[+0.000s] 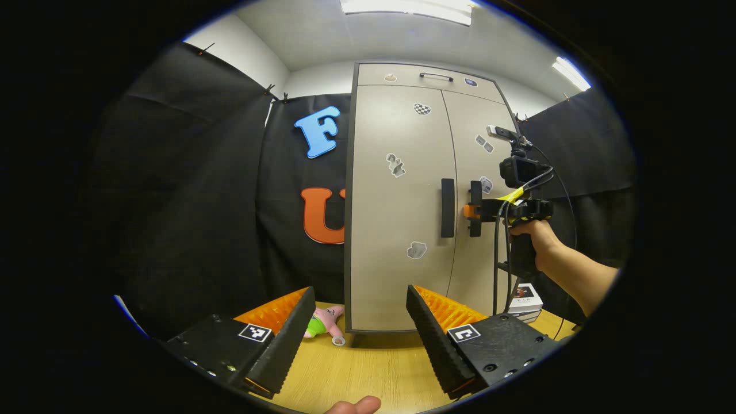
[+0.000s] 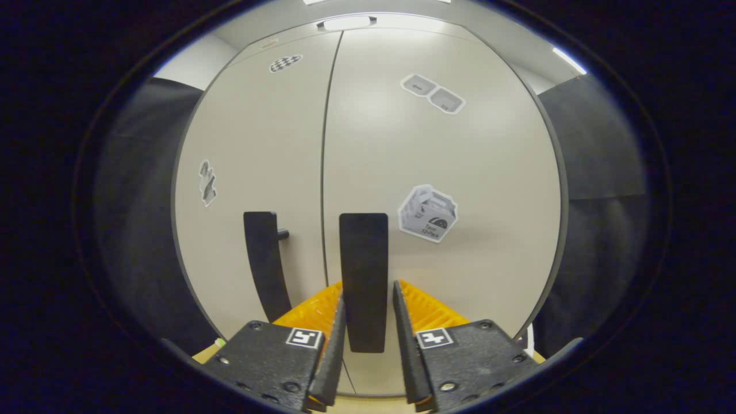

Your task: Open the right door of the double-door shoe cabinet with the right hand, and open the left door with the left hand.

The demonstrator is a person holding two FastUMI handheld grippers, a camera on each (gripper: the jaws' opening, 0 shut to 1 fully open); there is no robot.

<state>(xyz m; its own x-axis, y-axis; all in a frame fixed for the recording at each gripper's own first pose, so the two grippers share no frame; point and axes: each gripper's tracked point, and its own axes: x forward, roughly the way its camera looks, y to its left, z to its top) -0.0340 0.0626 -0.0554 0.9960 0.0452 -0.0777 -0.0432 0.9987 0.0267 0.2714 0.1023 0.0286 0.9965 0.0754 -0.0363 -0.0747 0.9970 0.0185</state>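
Beige cabinet upright on worktop, both doors flush. Right gripper straddles right handle, jaws close beside it, contact unclear. Left gripper spread wide, well back from left handle.

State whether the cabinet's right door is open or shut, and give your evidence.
Shut. The right door sits flush with the left door, with only a thin straight seam between them and no interior visible.

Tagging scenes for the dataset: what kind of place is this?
Likely a staged recording booth, not a home: black cloth walls hang around a double-door shoe cabinet standing on a wooden tabletop, with ceiling panel lights above.
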